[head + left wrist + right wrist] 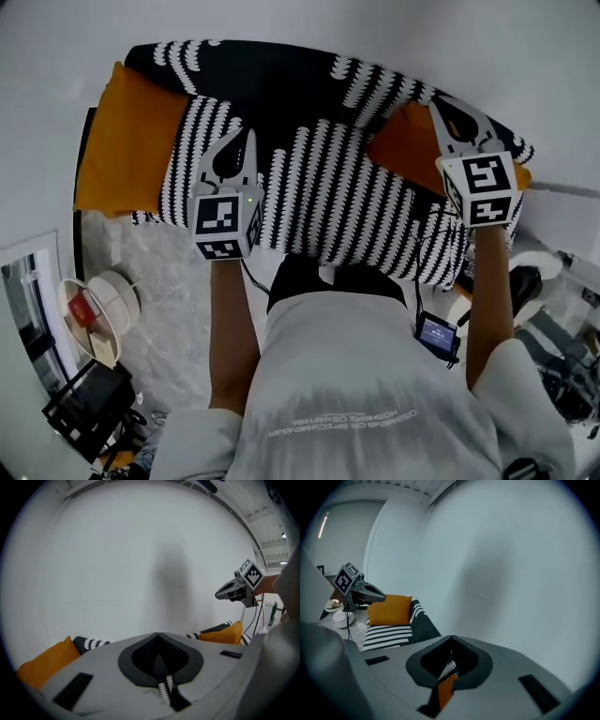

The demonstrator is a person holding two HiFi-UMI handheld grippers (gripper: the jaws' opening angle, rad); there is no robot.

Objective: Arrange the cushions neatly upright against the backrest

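Note:
A small sofa (309, 187) with a black-and-white striped cover stands against a white wall. One orange cushion (131, 141) sits at its left end and appears upright in the right gripper view (389, 610). A second orange cushion (412, 150) lies at the right end. My left gripper (246, 141) hovers over the striped seat, jaws shut and empty (159, 651). My right gripper (442, 108) hangs over the right cushion, jaws shut (451, 648); orange and striped fabric show through the slit below them. Both grippers point at the wall.
A pale marble floor (178, 281) lies in front of the sofa. At the lower left stand a round white stool (98, 305) with a red item on it and a black crate (84, 403). Cables and gear (553, 375) clutter the right side.

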